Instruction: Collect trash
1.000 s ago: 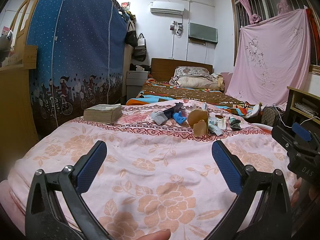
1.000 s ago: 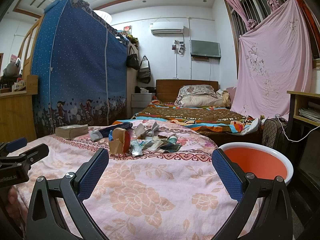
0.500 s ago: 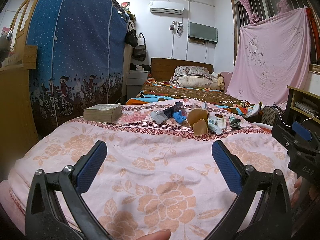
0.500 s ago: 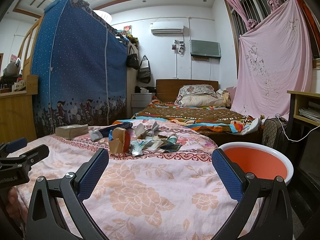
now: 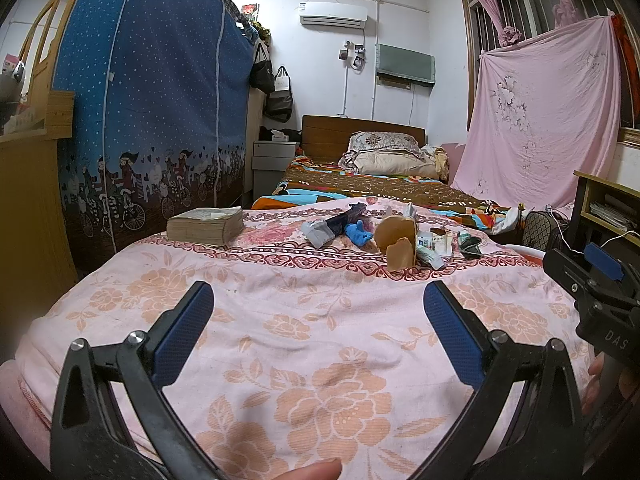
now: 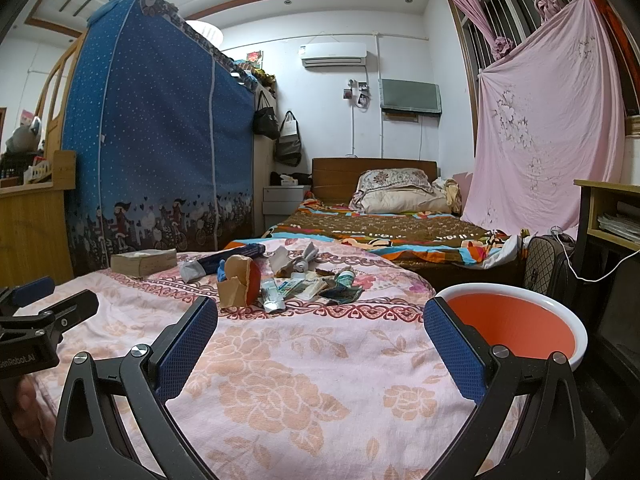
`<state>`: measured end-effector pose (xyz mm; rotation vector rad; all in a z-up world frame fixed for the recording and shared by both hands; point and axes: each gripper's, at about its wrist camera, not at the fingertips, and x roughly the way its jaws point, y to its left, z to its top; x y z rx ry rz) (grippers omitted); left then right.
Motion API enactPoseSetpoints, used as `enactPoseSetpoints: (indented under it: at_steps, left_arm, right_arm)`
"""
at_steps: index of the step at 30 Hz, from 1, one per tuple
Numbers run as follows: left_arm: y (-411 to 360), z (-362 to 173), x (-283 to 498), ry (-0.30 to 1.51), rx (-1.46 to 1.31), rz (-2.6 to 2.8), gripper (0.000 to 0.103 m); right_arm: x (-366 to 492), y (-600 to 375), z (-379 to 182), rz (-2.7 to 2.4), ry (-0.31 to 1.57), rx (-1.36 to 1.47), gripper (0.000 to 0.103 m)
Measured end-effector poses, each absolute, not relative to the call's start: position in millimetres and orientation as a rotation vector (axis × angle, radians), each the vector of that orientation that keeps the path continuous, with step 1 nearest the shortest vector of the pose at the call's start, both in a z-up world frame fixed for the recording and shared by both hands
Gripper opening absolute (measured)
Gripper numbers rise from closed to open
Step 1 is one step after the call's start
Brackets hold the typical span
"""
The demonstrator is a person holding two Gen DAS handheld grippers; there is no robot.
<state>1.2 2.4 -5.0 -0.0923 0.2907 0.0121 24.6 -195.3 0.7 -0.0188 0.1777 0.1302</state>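
A heap of trash lies on the far part of the pink flowered bedspread [image 5: 304, 320]: a torn brown paper bag [image 5: 398, 240], a grey wrapper [image 5: 318, 233], a blue crumpled piece [image 5: 358, 233], small tubes and packets [image 5: 434, 246]. The same heap shows in the right wrist view, with the brown bag [image 6: 236, 284] and packets [image 6: 308, 286]. My left gripper [image 5: 318, 324] is open and empty, well short of the heap. My right gripper [image 6: 320, 338] is open and empty too. An orange basin with a white rim [image 6: 516, 324] stands at the bed's right side.
A thick worn book [image 5: 204, 226] lies on the bedspread left of the heap. A blue fabric wardrobe [image 5: 160, 120] stands to the left. A second bed [image 5: 372, 188] lies beyond. A wooden desk [image 6: 612, 216] and a checked bag [image 6: 546, 264] stand at right.
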Motion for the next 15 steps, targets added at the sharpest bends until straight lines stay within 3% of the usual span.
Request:
enactPoseSetpoints:
  at_steps: [15]
  left_arm:
    - [0.8,-8.0,3.4,0.288,-0.055,0.027,0.092]
  right_arm:
    - [25.8,-196.8,2.0,0.132,0.189,-0.001,0.103]
